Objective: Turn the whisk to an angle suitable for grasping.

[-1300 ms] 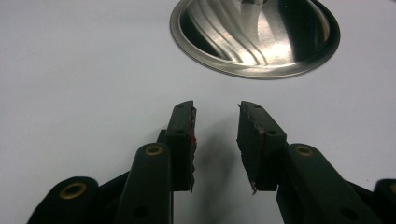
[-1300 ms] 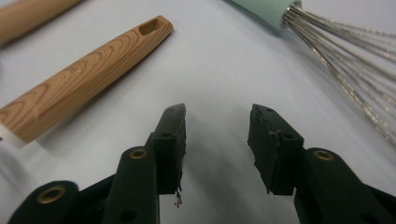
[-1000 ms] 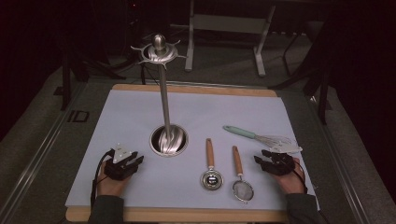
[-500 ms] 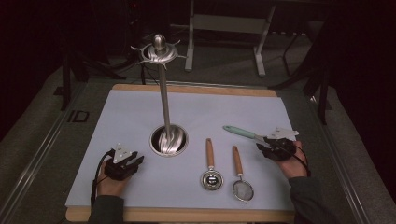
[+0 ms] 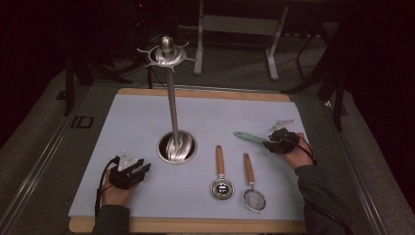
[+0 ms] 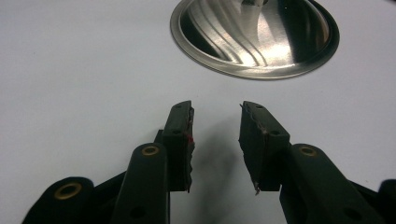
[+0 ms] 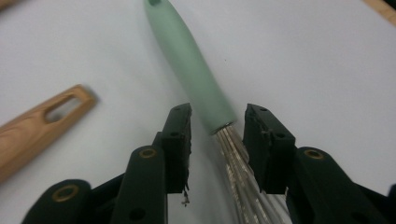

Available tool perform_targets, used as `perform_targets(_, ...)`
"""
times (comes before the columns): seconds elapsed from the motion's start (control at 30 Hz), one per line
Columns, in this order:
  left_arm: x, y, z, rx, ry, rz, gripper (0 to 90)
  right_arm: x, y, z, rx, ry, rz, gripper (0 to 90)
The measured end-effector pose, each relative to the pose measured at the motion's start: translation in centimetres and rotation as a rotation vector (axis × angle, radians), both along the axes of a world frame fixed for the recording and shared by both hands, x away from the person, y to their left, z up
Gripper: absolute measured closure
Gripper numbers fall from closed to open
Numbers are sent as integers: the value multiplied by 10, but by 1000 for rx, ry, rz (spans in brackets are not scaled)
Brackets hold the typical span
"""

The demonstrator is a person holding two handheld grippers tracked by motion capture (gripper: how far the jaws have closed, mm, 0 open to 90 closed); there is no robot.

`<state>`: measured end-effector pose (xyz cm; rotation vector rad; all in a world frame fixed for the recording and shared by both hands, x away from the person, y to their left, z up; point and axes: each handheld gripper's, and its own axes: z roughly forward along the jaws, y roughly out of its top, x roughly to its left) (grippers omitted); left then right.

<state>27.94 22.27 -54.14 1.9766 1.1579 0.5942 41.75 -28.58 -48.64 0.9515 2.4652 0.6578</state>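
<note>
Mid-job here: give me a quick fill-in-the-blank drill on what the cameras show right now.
1. The right gripper straddles a whisk whose handle is pale ____.
2. The left gripper has ____ between its jaws.
3. The tall steel utensil stand rests on a ____ swirl-patterned base.
4. The small mesh strainer and the round metal scoop both have ____ handles.

Missing words: green; nothing; round; wooden
</note>
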Motion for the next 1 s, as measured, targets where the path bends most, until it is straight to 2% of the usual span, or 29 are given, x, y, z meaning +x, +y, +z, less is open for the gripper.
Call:
perform_targets(0.13,0,0,0,-1,0,-1,647,12,4,-8,-26,41,5,602)
perform_targets(0.2,0,0,0,1,1,-2,648,16,6,-11,-58,49,11,605)
perform_targets(0.33,0,-1,0,8,1,-7,648,23,10,-13,-48,73,30,605)
perform_targets(0.43,0,-1,0,9,1,-7,648,27,14,-15,-69,86,36,593)
perform_targets(0.6,0,-1,0,8,-2,-14,648,31,12,-15,-46,128,22,589)
perform_targets(0.73,0,-1,0,7,-1,-15,648,34,14,-18,-73,156,19,596)
perform_targets(0.8,0,-1,0,5,-3,-16,646,35,13,-19,-58,170,1,596)
perform_targets(1.0,-1,-1,0,9,-2,-20,644,31,16,-18,-74,178,-4,633)
